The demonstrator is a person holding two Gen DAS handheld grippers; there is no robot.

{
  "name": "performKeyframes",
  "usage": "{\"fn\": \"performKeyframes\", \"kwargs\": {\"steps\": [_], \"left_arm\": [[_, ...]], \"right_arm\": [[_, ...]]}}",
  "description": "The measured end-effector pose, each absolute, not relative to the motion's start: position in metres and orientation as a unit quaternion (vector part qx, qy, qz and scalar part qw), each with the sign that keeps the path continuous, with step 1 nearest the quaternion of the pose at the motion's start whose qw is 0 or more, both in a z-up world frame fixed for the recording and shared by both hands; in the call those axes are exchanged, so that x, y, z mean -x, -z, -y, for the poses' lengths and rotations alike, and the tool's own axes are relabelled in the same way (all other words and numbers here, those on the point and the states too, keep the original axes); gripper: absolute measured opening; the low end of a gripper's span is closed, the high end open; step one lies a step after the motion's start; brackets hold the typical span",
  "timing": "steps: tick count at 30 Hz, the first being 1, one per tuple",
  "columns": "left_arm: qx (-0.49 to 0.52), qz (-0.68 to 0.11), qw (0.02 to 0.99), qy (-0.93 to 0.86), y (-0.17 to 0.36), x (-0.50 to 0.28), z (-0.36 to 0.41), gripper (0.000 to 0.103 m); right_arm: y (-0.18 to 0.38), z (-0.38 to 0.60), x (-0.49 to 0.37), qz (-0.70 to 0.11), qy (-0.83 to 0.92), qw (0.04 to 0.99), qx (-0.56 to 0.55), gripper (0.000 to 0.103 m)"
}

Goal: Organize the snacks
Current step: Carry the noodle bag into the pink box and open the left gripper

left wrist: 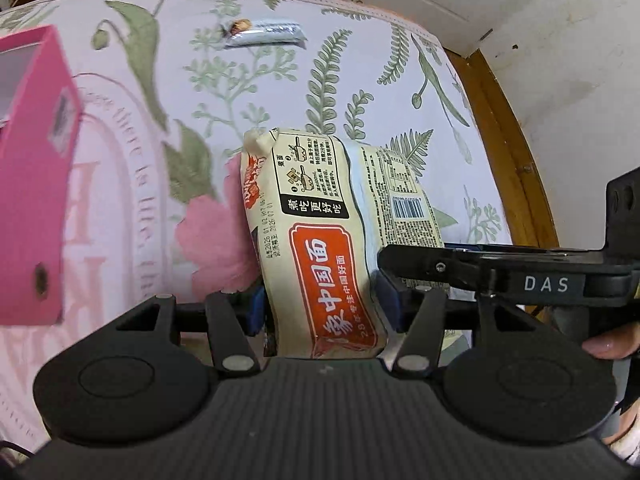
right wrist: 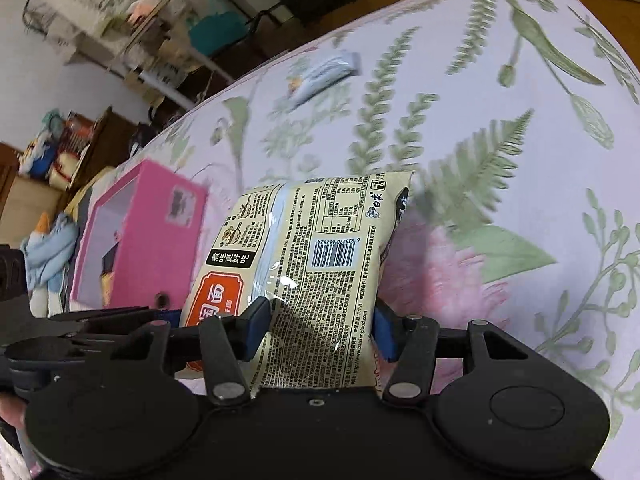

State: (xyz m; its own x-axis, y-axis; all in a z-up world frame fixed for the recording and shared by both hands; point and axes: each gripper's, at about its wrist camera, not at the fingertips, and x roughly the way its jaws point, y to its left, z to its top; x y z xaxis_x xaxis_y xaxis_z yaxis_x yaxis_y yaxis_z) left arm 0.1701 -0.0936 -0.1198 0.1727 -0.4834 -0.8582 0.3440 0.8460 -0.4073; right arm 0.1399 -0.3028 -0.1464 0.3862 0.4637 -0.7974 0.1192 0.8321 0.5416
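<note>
Over the flowered bedspread (left wrist: 360,92), both grippers hold one and the same packet of instant noodles (left wrist: 320,216), lifted clear of the cloth. From the left wrist, the left gripper (left wrist: 320,308) has its blue-padded fingers (left wrist: 254,308) pressed against the near end of the packet, one pad on each side, so that the cream wrapper bulges between them; the orange label with white characters faces up. Just to its right, the other gripper's black arm lies across the packet's right half.

From the right wrist, the right gripper (right wrist: 320,328) is clamped on the near end of the packet's printed back, with the barcode and small text showing. Its fingers (right wrist: 256,328) dent the crinkled wrapper on both sides. The packet sticks out forward and away from both tools, its far end tilted up.

To the left of the noodles stands a pink box (left wrist: 36,184) with its open side towards the right-wrist camera; something dark and something yellow lie inside it, too unclear to name. Far across the bed, near its far edge, lies a small silvery snack bar (left wrist: 264,32), well apart from the packet and the box. A fingertip (left wrist: 604,346) of the person shows at the right edge of the left view. Beyond the bed there are a wooden floor (left wrist: 516,152), a white wall and cluttered shelves.
</note>
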Motion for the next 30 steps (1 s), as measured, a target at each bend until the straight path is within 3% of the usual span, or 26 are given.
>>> {"fn": "performKeyframes", "kwargs": {"steps": [17,30], "left_arm": [[0.057,-0.512,0.815,0.265,0.028,-0.127,-0.047,0.054],[0.025,-0.415,0.888,0.197,0.011,-0.145,-0.155,0.059]], "right_arm": [[0.049,0.169,-0.134,-0.521,-0.195,0.814,-0.171,0.061],[0.046,0.08,-0.202,-0.513,-0.315,0.78,-0.172,0.053]]}}
